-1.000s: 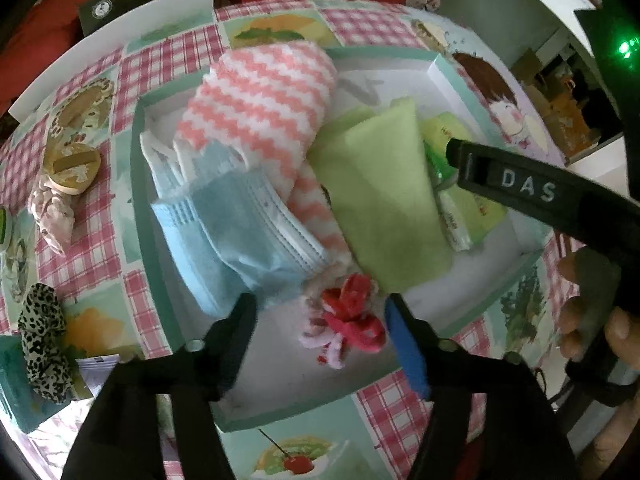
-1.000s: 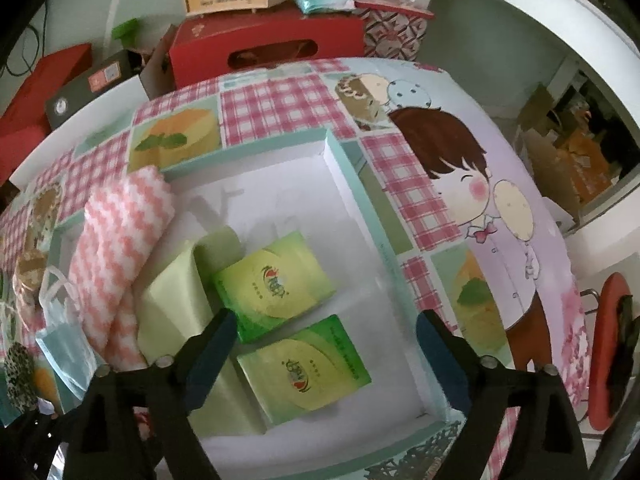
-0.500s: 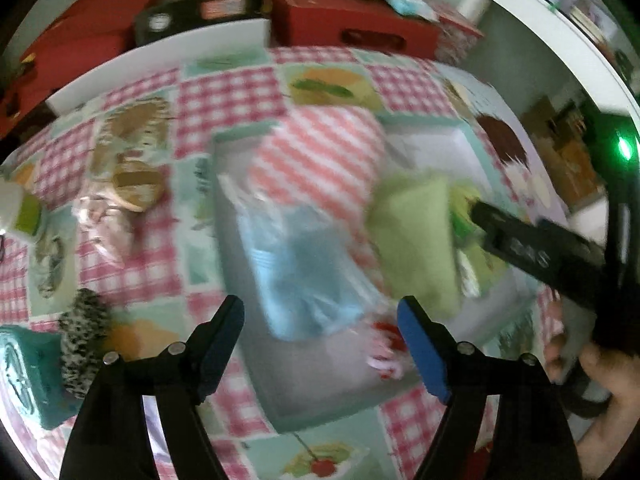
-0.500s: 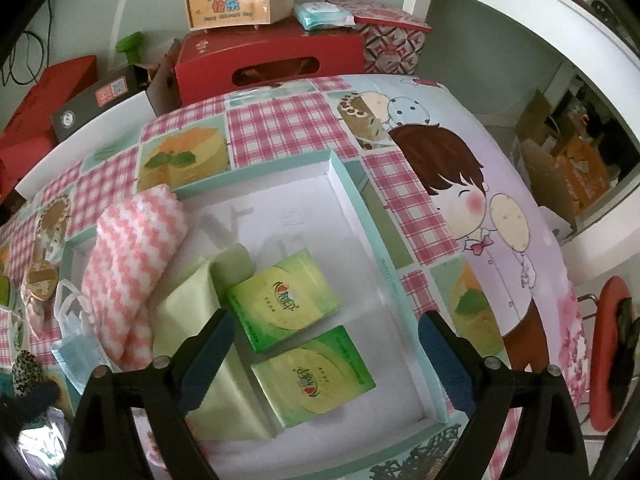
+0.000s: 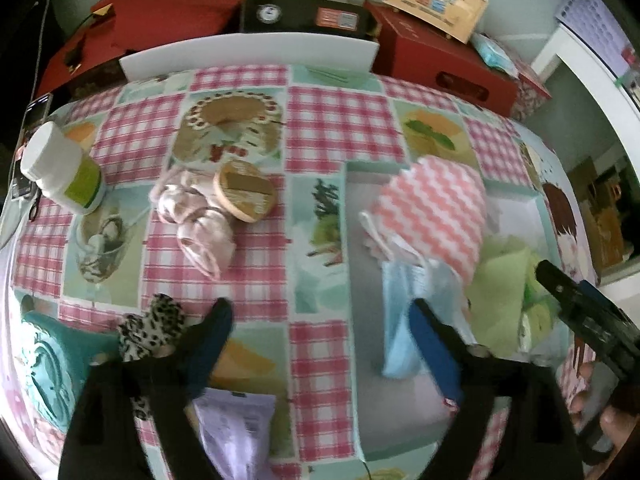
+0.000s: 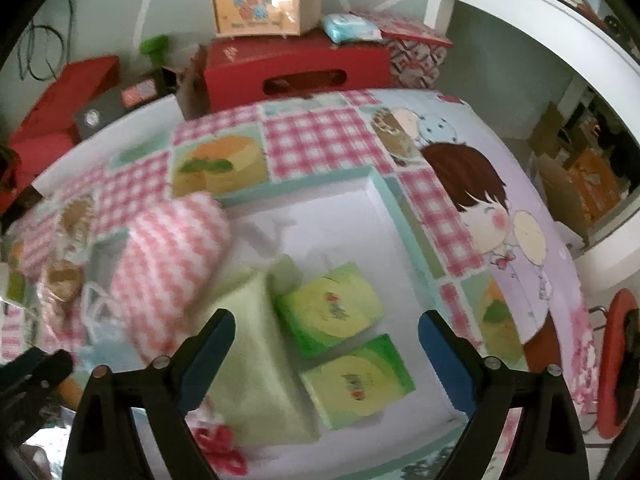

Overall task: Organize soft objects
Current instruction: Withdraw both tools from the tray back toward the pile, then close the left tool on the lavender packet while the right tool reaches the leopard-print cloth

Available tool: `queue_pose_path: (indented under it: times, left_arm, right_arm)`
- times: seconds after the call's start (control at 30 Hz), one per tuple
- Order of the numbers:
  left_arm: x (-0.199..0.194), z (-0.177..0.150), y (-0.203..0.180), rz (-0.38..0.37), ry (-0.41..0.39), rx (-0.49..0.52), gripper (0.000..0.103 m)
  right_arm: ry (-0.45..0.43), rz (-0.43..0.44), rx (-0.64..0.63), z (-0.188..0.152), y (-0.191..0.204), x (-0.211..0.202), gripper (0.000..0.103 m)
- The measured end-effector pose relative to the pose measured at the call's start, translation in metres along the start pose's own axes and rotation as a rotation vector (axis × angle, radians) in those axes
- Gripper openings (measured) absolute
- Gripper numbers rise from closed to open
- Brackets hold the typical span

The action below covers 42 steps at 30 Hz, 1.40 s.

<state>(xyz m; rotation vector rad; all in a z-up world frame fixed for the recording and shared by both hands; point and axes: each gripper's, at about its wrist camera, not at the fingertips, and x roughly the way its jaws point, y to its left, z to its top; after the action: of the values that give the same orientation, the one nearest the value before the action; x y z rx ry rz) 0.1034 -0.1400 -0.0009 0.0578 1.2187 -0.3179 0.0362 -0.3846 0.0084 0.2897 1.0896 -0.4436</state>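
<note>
Both grippers empty above the tray

Left gripper (image 5: 320, 320): jaws opening, nothing between them; leopard scrunchie (image 5: 150, 330) just beside its left finger, blue mask (image 5: 400, 312) in the tray (image 5: 356, 264) by its right. Right gripper (image 6: 326, 330): jaws wide apart, two green packs (image 6: 332, 314) between and below, none gripped.

A: What lies past the table's far edge?
B: A pale green wall (image 6: 100, 20), with red boxes (image 6: 296, 68) stacked against it and a small cartoon-printed carton (image 6: 260, 0) on top.
A: And to the right?
B: A white shelf unit (image 6: 540, 32), with brown cardboard boxes (image 6: 588, 184) on the floor beyond it. The light is soft and even.
</note>
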Motion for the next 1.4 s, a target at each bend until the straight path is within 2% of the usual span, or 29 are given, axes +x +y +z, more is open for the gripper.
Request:
queue_pose_path:
  times: [0.03, 0.17, 0.43, 0.7, 0.9, 1.2, 1.4]
  left_arm:
    - [-0.001, 0.000, 0.005, 0.010, -0.012, -0.013, 0.098]
    - [-0.002, 0.003, 0.019, 0.004, -0.021, -0.062, 0.098]
    - [-0.009, 0.007, 0.040, -0.004, -0.047, -0.119, 0.098]
    - [-0.023, -0.005, 0.042, -0.034, -0.088, -0.116, 0.098]
    - [-0.039, -0.031, 0.048, -0.051, -0.131, -0.099, 0.098]
    - [-0.044, -0.081, 0.069, -0.068, -0.078, -0.098, 0.098]
    - [-0.060, -0.103, 0.091, -0.072, -0.075, -0.143, 0.098]
  right_arm:
    - [-0.007, 0.018, 0.003, 0.001, 0.002, -0.001, 0.103]
    - [-0.034, 0.110, 0.009, 0.002, 0.016, -0.008, 0.103]
    - [-0.006, 0.095, -0.030, -0.002, 0.033, -0.003, 0.103]
    - [-0.010, 0.114, -0.065, -0.012, 0.048, -0.010, 0.103]
    - [-0.023, 0.137, -0.117, -0.032, 0.065, -0.023, 0.103]
    - [-0.021, 0.153, -0.160, -0.063, 0.082, -0.036, 0.103]
    - [-0.011, 0.172, -0.212, -0.086, 0.098, -0.042, 0.103]
